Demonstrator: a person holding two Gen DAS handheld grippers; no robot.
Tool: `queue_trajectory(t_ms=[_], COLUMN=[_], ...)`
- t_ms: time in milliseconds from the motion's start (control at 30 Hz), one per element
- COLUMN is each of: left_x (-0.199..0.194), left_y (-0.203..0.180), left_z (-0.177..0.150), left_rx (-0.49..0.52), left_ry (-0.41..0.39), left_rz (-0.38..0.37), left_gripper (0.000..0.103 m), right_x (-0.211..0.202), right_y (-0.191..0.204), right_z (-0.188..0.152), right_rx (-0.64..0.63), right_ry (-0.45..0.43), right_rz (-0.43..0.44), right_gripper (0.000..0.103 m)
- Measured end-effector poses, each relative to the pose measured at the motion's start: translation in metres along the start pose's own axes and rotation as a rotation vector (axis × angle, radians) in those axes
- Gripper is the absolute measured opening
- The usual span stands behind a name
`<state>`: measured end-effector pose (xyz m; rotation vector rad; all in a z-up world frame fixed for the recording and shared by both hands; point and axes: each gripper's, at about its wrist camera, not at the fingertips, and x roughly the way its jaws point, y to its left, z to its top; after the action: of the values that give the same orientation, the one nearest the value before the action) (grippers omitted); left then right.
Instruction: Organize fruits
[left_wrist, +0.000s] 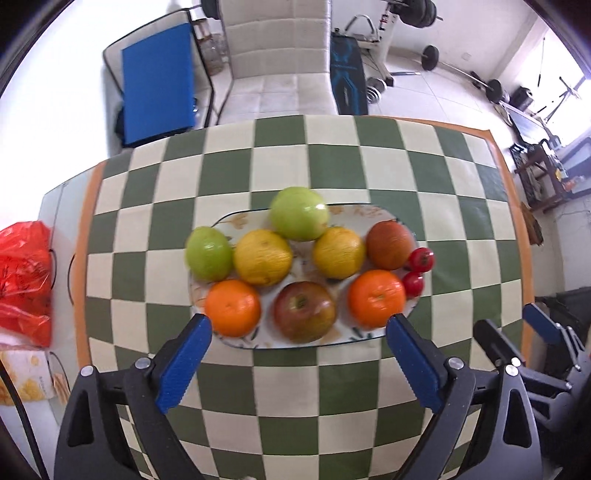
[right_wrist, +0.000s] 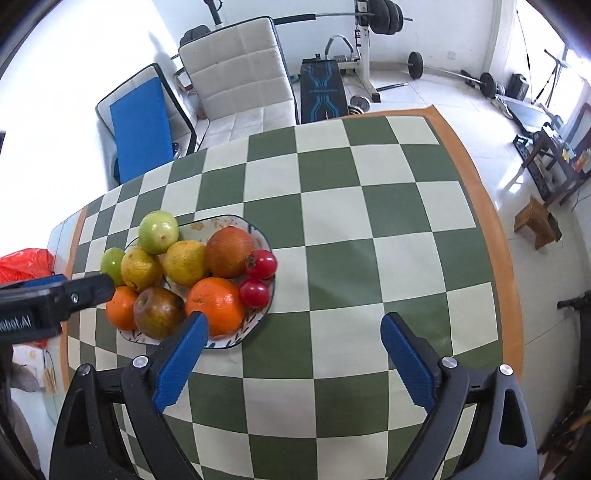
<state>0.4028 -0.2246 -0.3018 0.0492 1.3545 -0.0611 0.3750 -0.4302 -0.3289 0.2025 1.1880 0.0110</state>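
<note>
An oval patterned plate (left_wrist: 255, 338) on the green-and-cream checked tablecloth holds two green apples (left_wrist: 299, 213), two yellow lemons (left_wrist: 263, 257), two oranges (left_wrist: 232, 307), a brownish apple (left_wrist: 304, 311), a reddish fruit (left_wrist: 389, 244) and two small red tomatoes (left_wrist: 421, 259) at its right rim. My left gripper (left_wrist: 298, 330) is open and empty, just in front of the plate's near rim. My right gripper (right_wrist: 291, 328) is open and empty over the cloth, right of the plate (right_wrist: 221, 341). The fruit also shows in the right wrist view, with an orange (right_wrist: 216, 304) nearest my left finger.
A red plastic bag (left_wrist: 22, 280) and a yellow-printed box (left_wrist: 29, 376) lie off the cloth at the left. A cream chair (left_wrist: 277, 66) and a blue-padded chair (left_wrist: 159, 81) stand behind the table. Gym weights and a bench (right_wrist: 323, 92) are further back. A wooden stool (right_wrist: 537, 221) stands right.
</note>
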Motion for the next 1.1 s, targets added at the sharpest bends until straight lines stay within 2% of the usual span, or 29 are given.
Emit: queue_trajectory(t_ms=[200, 367, 767, 1100], left_x=[-0.012, -0.043, -0.154, -0.226], left_y=[0.023, 0.031, 0.038, 0.025], left_z=[-0.020, -0.040, -0.106, -0.154], left_rx=[-0.058, -0.088, -0.081, -0.045], left_ry=[-0.035, -0.109, -0.308, -0.397], left_rz=[0.006, 0.005, 0.050, 0.036], left_gripper=[0.097, 0.097, 0.097, 0.097], right_x=[-0.021, -0.049, -0.173, -0.286], right_y=[0.021, 0.035, 0.061, 0.077], right_z=[-0.011, -0.020, -0.059, -0.096], right_rx=[-0.052, -0.088, -0.132, -0.157], right_ry=[-0.013, -0.054, -0.209, -0.339], right_rz=[-0.024, -0.041, -0.011, 0.019], right_gripper=[0.097, 0.097, 0.097, 0.097])
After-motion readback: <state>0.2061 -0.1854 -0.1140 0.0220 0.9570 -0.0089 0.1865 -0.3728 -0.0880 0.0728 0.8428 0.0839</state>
